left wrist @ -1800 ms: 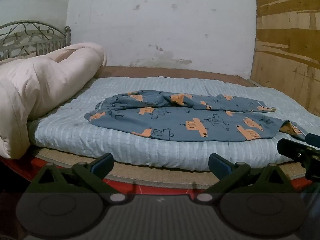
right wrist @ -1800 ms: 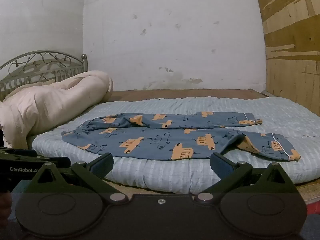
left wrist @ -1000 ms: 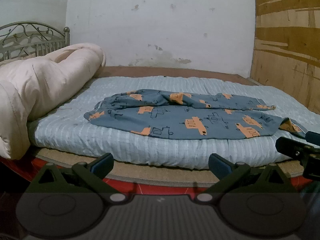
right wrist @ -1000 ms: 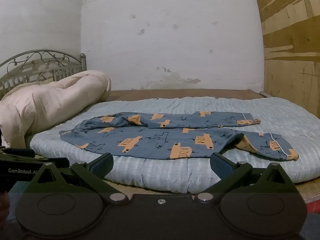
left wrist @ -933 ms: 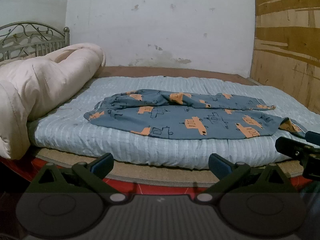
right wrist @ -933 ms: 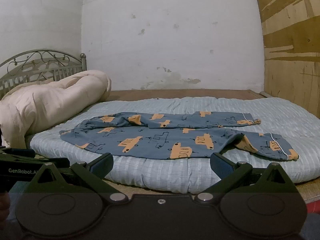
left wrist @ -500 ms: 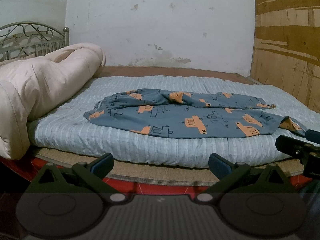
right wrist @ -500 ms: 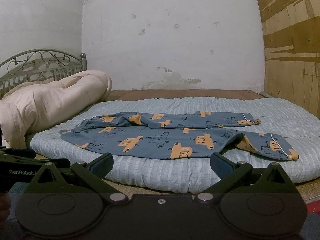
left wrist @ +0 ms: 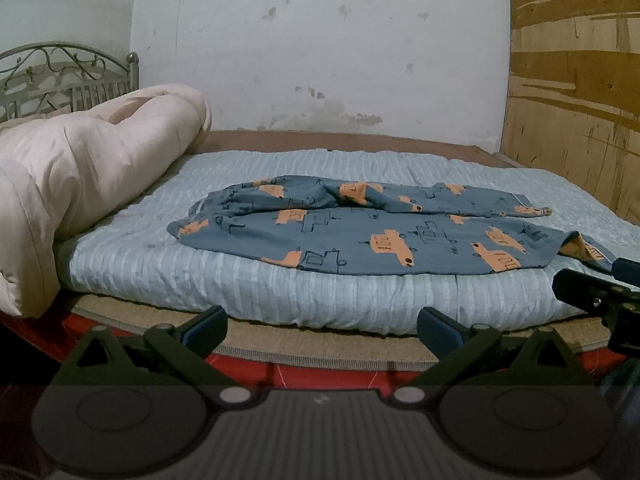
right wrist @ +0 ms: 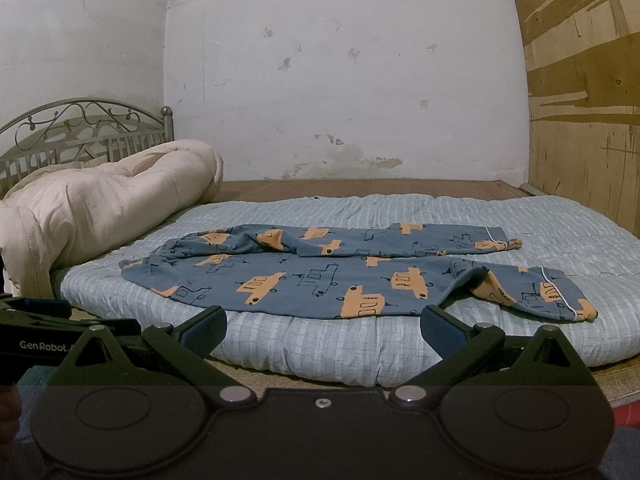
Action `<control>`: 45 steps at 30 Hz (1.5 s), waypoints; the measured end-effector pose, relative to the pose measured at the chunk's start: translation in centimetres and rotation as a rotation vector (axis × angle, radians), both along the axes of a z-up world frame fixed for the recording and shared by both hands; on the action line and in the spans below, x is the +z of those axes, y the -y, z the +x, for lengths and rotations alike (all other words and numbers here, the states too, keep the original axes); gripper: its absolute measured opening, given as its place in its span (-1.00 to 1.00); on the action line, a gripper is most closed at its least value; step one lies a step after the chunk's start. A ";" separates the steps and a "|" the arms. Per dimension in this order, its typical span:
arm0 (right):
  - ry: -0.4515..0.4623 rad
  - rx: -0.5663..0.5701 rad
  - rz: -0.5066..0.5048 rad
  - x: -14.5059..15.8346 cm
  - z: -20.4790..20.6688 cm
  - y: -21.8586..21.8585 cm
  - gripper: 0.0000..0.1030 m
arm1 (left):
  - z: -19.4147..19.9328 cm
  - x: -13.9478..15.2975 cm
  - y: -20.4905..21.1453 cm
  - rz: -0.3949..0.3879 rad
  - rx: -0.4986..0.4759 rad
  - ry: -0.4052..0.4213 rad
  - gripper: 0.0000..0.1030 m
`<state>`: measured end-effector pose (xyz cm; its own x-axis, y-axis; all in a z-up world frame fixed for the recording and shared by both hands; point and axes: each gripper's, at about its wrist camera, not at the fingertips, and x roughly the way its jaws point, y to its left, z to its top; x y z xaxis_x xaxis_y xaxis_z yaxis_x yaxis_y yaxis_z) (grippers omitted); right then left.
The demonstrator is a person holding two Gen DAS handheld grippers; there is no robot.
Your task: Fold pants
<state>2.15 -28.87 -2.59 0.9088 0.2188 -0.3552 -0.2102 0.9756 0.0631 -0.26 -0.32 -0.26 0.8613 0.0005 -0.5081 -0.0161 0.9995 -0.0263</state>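
Pants (right wrist: 320,276) spread flat on the mattress (right wrist: 360,344), long axis left to right, waistband left, leg cuffs right. Left gripper (left wrist: 322,322) faces the waist end, right gripper (right wrist: 322,322) the legs; both jaws spread, empty, short of the bed edge.

Pants (left wrist: 372,236): slate blue, printed with orange vehicle shapes and dark outline drawings; a thin white piping line runs along the cuff. Bed cover (left wrist: 320,292): pale blue with fine ribbed stripes. Duvet (left wrist: 80,184): pale pink-cream, plain. Headboard (right wrist: 80,128): grey metal scrollwork. Wall (right wrist: 340,80): white, stained with grey marks. Panel (right wrist: 584,100): yellow-brown wood grain. Left tongs (left wrist: 320,326) and right tongs (right wrist: 322,326): black with dark blue pads.
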 end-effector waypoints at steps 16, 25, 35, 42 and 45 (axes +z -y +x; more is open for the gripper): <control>0.001 0.000 -0.001 0.0 0.0 0.0 0.99 | 0.0 -0.1 0.0 0.000 0.001 -0.002 0.99; 0.001 0.000 -0.001 0.0 0.0 0.0 0.99 | 0.0 -0.1 0.0 0.001 0.000 -0.002 0.99; -0.012 0.002 -0.011 0.0 0.0 -0.3 0.99 | 0.3 -0.5 0.0 -0.002 -0.014 -0.027 0.99; -0.075 0.052 -0.006 1.0 2.8 -0.1 0.99 | 3.3 0.0 -1.2 -0.011 -0.010 -0.137 0.99; -0.105 0.059 -0.004 1.8 4.7 -0.1 0.99 | 4.9 0.5 -1.7 -0.003 0.002 -0.158 0.99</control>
